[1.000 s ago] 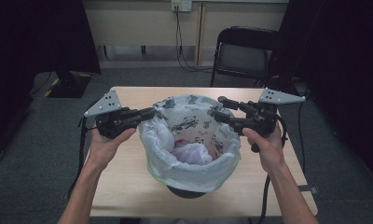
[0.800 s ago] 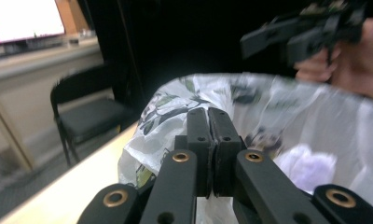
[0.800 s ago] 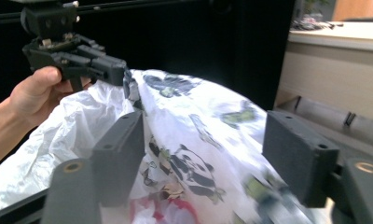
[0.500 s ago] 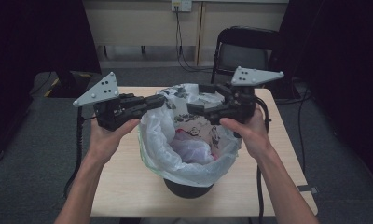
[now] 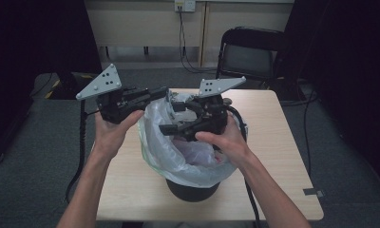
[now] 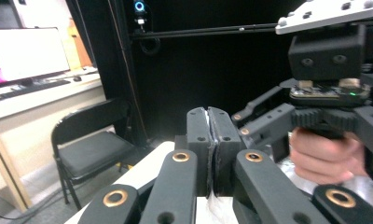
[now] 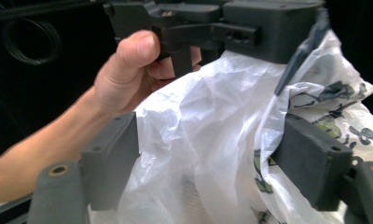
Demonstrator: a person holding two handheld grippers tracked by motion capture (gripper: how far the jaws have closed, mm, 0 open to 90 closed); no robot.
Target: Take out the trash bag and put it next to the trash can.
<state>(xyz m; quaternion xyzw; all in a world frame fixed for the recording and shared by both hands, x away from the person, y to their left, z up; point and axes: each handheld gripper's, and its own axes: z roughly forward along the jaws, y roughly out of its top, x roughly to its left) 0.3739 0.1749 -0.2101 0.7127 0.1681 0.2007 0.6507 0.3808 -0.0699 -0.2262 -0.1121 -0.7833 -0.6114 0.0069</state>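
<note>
Centre frame, our left gripper pinches the thin white plastic bin liner; our right gripper's jaws, just opened wider, straddle it unclenched

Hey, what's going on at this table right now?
A person is gathering up the white plastic bag that lines a dark bin on the wooden table. The left hand-held gripper is shut on a thin edge of the bag near its top. The right hand-held gripper hangs over the bin with its jaws wide, bag film bunched between them, not clamped. There is rubbish inside the bag.
</note>
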